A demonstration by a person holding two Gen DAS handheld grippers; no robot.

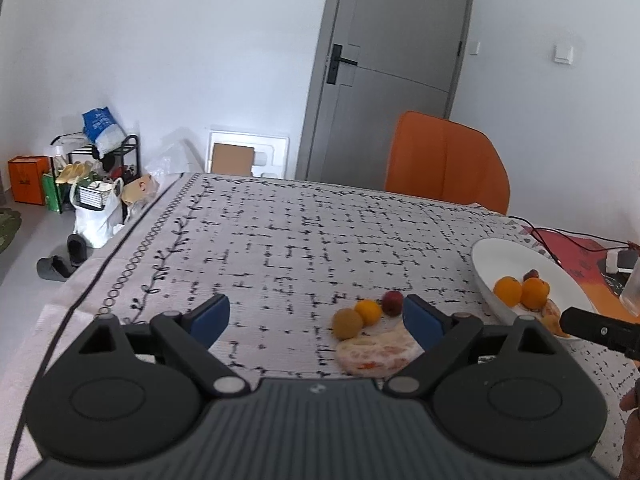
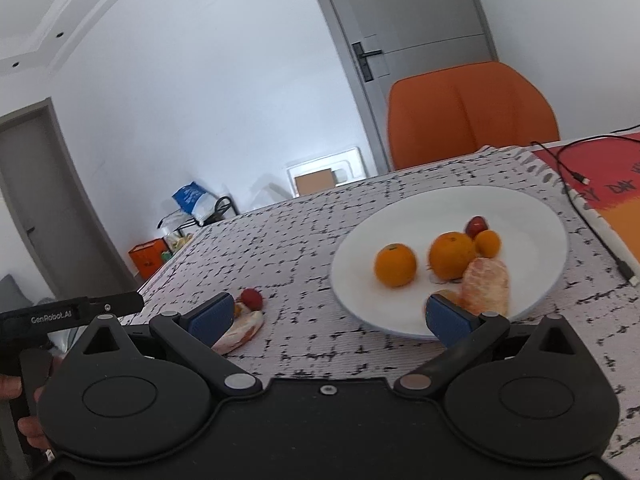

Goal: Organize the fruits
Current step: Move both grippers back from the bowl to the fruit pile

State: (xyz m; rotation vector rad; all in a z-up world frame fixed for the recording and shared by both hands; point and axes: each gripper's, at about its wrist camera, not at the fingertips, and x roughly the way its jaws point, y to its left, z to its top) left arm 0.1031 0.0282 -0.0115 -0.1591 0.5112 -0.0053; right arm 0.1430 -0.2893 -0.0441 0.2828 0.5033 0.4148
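Left claw (image 1: 316,320) and right claw (image 2: 328,320) both wide, empty; peeled citrus (image 1: 376,354) on desk (image 1: 280,240) looks soft, tear-prone: grip its broad flanks lightly.

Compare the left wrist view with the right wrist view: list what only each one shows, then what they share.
Only the left wrist view: the dull yellow fruit on the tablecloth, the slippers on the floor, and a wall switch.

Only the right wrist view: the second grey door at the left, the white cable end beside the plate, and the ceiling edge.

Both: the white plate holding oranges and a peeled orange, the loose fruit pile on the tablecloth, the orange chair, the door with the black handle, and an open gripper in each.
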